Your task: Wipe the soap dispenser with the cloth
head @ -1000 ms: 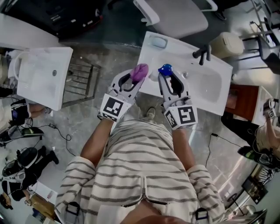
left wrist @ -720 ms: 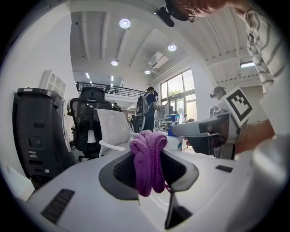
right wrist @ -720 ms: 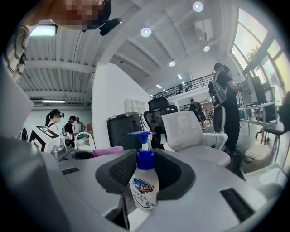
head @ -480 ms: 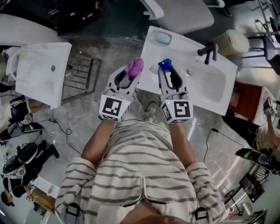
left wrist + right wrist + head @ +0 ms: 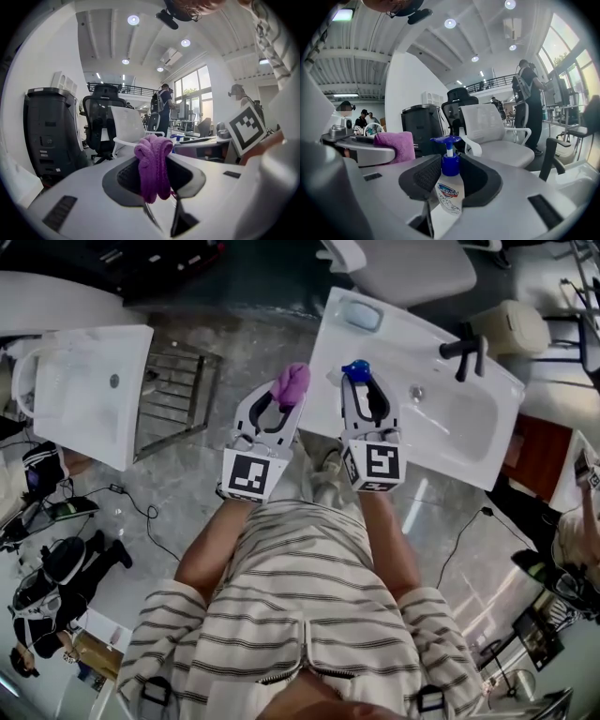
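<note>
In the head view my right gripper is shut on a clear soap dispenser with a blue pump, which it holds upright over the front left edge of the white sink. In the right gripper view the bottle stands between the dark pads. My left gripper is shut on a bunched purple cloth, just left of the dispenser and apart from it. The left gripper view shows the cloth hanging folded between the jaws.
The sink has a black faucet at its back and a pale soap dish on its far left corner. A second white basin and a metal rack stand at the left. A white chair and a beige bin lie beyond.
Both grippers have sunk a little, the right one more, each keeping its hold on cloth and dispenser. The sink now lies further to the upper right in the head view.
</note>
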A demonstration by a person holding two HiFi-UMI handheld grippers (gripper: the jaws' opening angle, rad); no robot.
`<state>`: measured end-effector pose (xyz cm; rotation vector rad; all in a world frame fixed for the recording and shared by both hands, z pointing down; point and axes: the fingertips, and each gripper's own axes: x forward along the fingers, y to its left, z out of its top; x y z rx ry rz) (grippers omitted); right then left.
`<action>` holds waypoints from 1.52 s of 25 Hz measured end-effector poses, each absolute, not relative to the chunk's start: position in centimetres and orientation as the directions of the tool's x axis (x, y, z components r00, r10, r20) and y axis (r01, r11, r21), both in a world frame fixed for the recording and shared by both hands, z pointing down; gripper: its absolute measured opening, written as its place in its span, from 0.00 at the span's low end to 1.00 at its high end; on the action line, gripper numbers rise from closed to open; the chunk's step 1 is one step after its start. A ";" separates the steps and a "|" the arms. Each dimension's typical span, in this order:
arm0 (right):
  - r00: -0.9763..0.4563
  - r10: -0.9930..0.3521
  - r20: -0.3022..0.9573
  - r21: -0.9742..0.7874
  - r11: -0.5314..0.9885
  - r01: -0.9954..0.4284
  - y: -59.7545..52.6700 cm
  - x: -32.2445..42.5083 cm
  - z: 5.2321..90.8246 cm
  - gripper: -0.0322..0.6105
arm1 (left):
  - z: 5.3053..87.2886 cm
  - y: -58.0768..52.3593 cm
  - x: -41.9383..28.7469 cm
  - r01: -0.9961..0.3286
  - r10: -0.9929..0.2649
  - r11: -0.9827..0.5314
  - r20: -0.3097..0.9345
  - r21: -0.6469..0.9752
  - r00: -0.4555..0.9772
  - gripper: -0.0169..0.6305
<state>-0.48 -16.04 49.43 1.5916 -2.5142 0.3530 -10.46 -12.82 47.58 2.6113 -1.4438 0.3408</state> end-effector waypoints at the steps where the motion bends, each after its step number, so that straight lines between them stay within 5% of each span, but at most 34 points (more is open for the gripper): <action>1: -0.425 -0.869 0.253 -0.119 0.408 -0.905 -16.3 -0.6 50.0 0.26 | 47.8 -13.0 -10.5 -0.847 -0.815 -0.532 0.264 0.009 0.515 0.23; 31: -0.406 -0.821 0.402 -0.102 0.400 -0.911 -18.9 -3.3 58.3 0.27 | 52.2 -13.9 -11.0 -0.843 -0.789 -0.537 0.326 0.044 0.520 0.23; 38: -0.433 -0.811 0.394 -0.103 0.430 -0.897 -18.8 -3.6 57.4 0.35 | 51.5 -14.0 -10.8 -0.845 -0.795 -0.532 0.312 0.054 0.521 0.23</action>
